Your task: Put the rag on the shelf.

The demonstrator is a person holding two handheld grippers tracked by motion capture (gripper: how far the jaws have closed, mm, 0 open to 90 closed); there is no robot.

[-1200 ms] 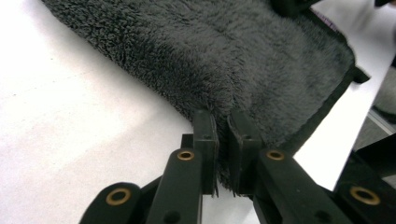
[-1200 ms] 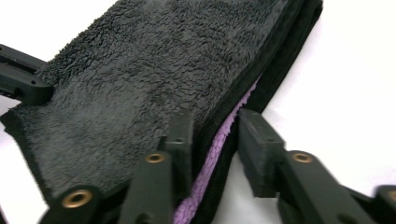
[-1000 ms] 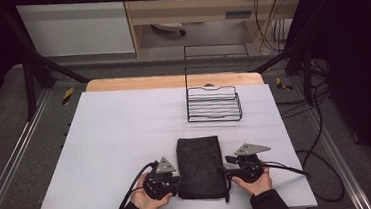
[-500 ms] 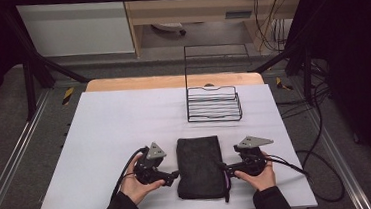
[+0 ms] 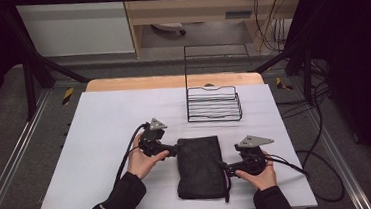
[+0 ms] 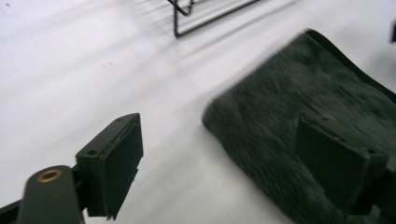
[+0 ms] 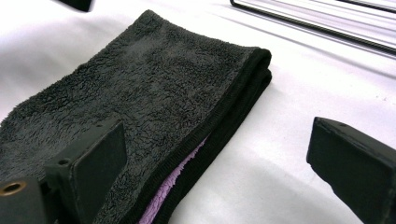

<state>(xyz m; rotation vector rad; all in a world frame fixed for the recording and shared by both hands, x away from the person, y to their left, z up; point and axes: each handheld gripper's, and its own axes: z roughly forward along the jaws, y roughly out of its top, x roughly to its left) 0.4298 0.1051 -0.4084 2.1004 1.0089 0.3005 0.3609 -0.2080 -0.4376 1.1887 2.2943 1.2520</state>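
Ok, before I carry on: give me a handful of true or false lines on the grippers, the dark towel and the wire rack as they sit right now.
1. Both grippers are open. True: the left gripper and the right gripper each show a wide gap between their jaws.
2. The towel is inside the wire rack. False: it lies flat on the white table, nearer the person than the rack.
3. The towel is folded, with a purple layer showing at its edge. True: the right gripper view shows purple between the black layers.
4. The left gripper is at the towel's near edge. False: in the high view it is at the far left corner.
5. The wire rack holds plates. False: nothing shows in it.
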